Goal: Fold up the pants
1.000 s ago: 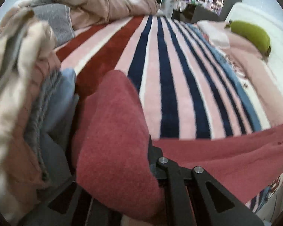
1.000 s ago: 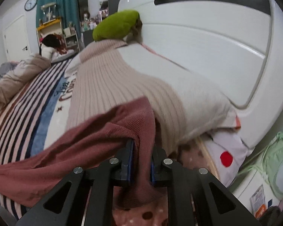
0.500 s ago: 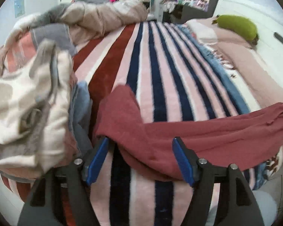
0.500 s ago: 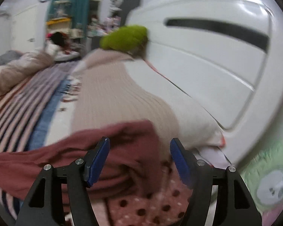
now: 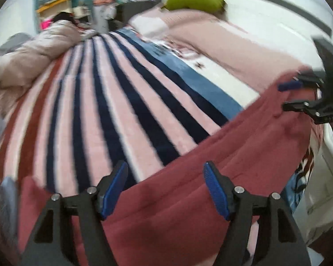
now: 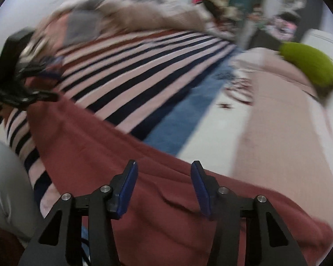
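Both tools off the red pants (image 5: 211, 199), left tool (image 5: 164, 188) spread, right tool (image 6: 164, 190) narrowing, empty.

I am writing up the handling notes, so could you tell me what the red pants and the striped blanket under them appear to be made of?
The red pants look like a soft matte knit, perhaps fleece or brushed cotton: they drape in loose folds without shine. The striped blanket looks like plush fleece, with a faint sheen on its pink stripes. Motion blur hides the weave of both, so this is tentative.
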Available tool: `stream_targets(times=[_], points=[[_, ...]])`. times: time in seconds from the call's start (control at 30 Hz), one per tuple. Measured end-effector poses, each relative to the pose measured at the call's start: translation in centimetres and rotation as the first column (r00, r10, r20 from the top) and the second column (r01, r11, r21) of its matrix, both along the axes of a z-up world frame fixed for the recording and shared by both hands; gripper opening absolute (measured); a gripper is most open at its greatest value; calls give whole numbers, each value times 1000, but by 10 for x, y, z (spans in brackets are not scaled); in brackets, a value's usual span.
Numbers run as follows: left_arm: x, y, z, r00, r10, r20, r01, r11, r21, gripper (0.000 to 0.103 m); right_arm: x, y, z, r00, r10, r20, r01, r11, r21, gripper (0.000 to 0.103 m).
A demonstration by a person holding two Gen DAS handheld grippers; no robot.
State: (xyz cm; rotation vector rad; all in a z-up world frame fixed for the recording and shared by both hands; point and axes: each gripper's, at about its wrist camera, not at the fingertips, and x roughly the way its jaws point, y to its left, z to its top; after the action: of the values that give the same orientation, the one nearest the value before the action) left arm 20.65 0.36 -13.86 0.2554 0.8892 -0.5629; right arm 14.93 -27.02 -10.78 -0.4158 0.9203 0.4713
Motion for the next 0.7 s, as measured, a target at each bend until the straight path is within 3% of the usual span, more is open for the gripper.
stream_targets(times=[0.13, 0.5, 0.53, 0.63, 0.7], points=[[11, -25, -28, 993, -94, -72, 97, 994, 45, 46, 20, 26, -32, 988, 119, -93, -123, 992, -29, 43], [-2, -35, -41, 975, -206, -80, 213, 973, 88, 36, 45, 49, -76, 919, 276, -281, -302, 952, -55, 43], [-4, -35, -42, 975, -206, -78, 212, 973, 89, 34, 46, 48, -77, 915, 275, -295, -303, 952, -50, 41], [-6, -32, -43, 976, -203, -83, 209, 975, 81, 26, 42, 47, -78, 896, 298, -329, -332, 942, -49, 5], [-7, -34, -42, 976, -204, -80, 211, 974, 84, 24, 37, 47, -76, 893, 314, -323, -354, 933, -71, 3]])
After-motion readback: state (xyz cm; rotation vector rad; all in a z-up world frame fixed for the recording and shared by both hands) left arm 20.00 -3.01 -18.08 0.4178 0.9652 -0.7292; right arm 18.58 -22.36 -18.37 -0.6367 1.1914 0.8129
